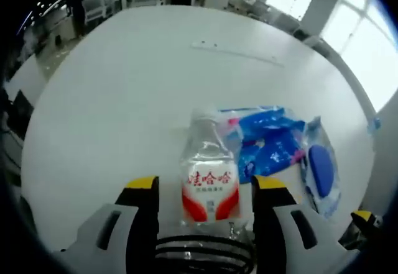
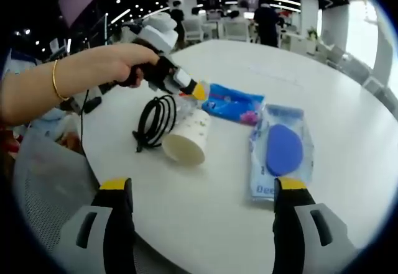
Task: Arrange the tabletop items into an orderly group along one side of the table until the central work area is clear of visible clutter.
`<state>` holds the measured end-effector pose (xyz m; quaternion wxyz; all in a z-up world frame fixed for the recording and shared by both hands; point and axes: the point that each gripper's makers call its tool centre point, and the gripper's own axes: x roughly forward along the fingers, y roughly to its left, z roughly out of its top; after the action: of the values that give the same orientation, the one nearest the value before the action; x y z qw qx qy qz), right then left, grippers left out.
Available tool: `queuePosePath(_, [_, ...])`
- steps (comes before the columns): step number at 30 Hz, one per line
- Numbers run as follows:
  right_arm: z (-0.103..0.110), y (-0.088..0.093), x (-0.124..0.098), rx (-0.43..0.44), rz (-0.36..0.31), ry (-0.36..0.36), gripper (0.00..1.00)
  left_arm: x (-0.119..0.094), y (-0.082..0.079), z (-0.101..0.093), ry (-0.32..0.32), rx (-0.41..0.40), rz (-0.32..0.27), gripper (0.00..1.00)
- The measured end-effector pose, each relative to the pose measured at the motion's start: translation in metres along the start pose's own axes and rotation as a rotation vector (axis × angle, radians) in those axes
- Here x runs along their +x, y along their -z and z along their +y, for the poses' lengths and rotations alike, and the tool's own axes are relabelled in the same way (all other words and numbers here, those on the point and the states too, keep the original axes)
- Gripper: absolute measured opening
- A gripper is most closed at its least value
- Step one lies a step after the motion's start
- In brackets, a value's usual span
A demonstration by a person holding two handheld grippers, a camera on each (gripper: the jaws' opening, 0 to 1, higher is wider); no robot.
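The surface is a large round white table [image 2: 205, 224], matte and mostly bare. Its far half carries only a long pale strip [image 1: 237, 53], too small to identify. Around it spreads an open office with rows of ceiling lights, desks, chairs and several people standing in the background. Bright windows line one side in the left gripper view.

The items lie together near one edge. There is one clear plastic water bottle with a red and white label [image 1: 210, 178], lying on its side. One flat blue plastic packet [image 1: 267, 142] lies just beside it. One clear pouch holding a blue oval object [image 2: 278, 150] sits next to that packet. One white paper cup [image 2: 187, 138] lies tipped over with its open mouth toward the right gripper view. One coiled black cable [image 2: 156, 121] lies touching or just beside the cup.

The left gripper [image 1: 205, 193] has its yellow-tipped jaws on either side of the bottle, close to its sides; whether they press it I cannot tell. In the right gripper view a bare hand with a gold bracelet [image 2: 127, 59] holds this tool over the cable and cup.

The right gripper [image 2: 202, 190] hovers with its jaws spread wide, holding nothing, above bare table in front of the cup and pouch.
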<state>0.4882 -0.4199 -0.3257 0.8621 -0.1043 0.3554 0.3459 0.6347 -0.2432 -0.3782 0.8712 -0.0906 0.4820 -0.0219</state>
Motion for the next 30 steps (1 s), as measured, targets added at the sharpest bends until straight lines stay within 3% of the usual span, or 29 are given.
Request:
queuePosePath(9, [0.006,-0.003,0.000,-0.017,-0.011,-0.019,0.94,0.007,0.009,-0.005,0.012,0.030,0.044,0.43])
queuePosePath(14, [0.004,-0.003,0.000,-0.047,-0.005,-0.002,0.94,0.011,0.015,-0.007,0.016,0.025,0.067,0.41])
queuePosePath(30, [0.002,0.000,0.000,-0.059,0.008,0.007,0.94,0.003,0.016,0.001,0.003,-0.006,0.014,0.39])
